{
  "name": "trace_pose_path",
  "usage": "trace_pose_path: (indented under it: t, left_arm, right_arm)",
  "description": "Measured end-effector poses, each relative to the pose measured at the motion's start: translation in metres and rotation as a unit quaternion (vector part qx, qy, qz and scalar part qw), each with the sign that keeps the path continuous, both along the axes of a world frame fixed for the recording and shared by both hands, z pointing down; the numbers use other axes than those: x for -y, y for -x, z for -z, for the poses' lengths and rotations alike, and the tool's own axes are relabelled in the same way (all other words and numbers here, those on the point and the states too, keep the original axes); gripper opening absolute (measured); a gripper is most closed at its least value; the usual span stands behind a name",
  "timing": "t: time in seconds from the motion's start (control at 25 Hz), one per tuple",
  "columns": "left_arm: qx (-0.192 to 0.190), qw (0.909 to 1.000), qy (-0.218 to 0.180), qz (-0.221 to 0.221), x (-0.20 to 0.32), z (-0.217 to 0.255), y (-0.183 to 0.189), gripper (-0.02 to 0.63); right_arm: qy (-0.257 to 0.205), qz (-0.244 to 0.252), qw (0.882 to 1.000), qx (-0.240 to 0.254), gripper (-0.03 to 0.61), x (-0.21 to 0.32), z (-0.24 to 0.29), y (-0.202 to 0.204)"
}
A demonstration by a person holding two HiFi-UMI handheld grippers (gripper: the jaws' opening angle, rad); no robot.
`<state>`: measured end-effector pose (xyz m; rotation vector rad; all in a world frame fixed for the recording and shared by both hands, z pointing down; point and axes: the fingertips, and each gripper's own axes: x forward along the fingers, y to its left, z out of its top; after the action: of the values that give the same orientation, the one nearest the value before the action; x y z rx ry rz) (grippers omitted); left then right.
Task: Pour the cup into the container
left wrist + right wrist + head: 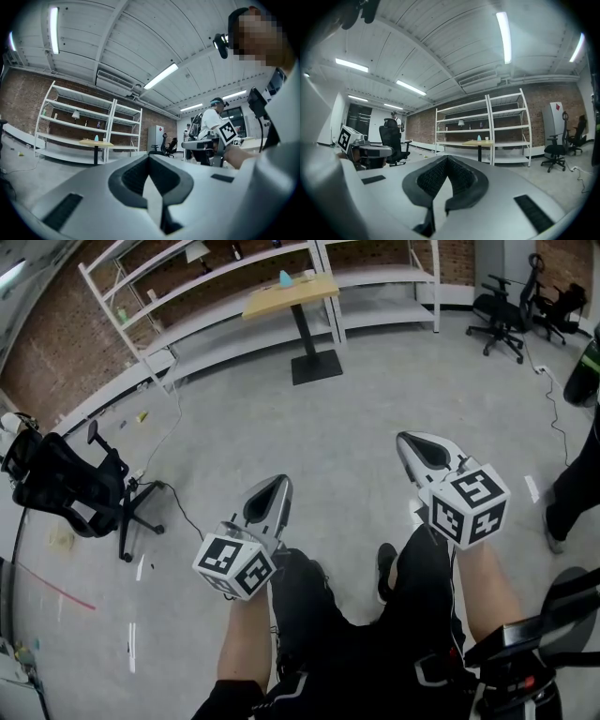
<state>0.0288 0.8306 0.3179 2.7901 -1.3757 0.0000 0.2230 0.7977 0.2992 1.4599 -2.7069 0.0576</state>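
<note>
A small wooden table stands far ahead by the shelves. On it are a blue object and a small white cup. The same table with the blue object and the cup is in the right gripper view, and the table shows small in the left gripper view. My left gripper and right gripper are held level over the floor, well short of the table. Both the left gripper and the right gripper are shut with nothing between their jaws.
White shelving racks line the brick wall behind the table. A black office chair stands at the left, and more chairs at the back right. A cable runs over the floor. A person's leg is at the right edge.
</note>
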Motion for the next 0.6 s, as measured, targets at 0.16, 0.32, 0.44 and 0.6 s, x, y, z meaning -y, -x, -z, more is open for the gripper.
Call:
trace_pose_path:
  t: [0.16, 0.32, 0.44, 0.6]
  left_arm:
    - [0.0, 1.0, 0.002, -0.005, 0.0014, -0.002, -0.0029, -0.002]
    - [0.001, 1.0, 0.002, -0.009, 0.0018, -0.0053, -0.0055, -0.002]
    - [0.002, 0.9999, 0.003, -0.01, 0.0019, -0.0055, -0.007, -0.002]
    - [0.003, 0.9999, 0.004, -0.011, 0.0023, -0.004, -0.008, -0.002]
  right_arm:
    - [-0.001, -0.001, 1.0, -0.001, 0.002, 0.0023, 0.0004, -0.0001]
    - [-0.004, 0.0, 1.0, 0.0, 0.002, 0.0026, -0.0008, -0.0003]
    - [-0.002, 0.0, 1.0, -0.002, 0.002, 0.0026, -0.0015, -0.0008]
    - [-0.001, 0.0, 1.0, -0.002, 0.002, 0.0034, -0.0015, -0.0015]
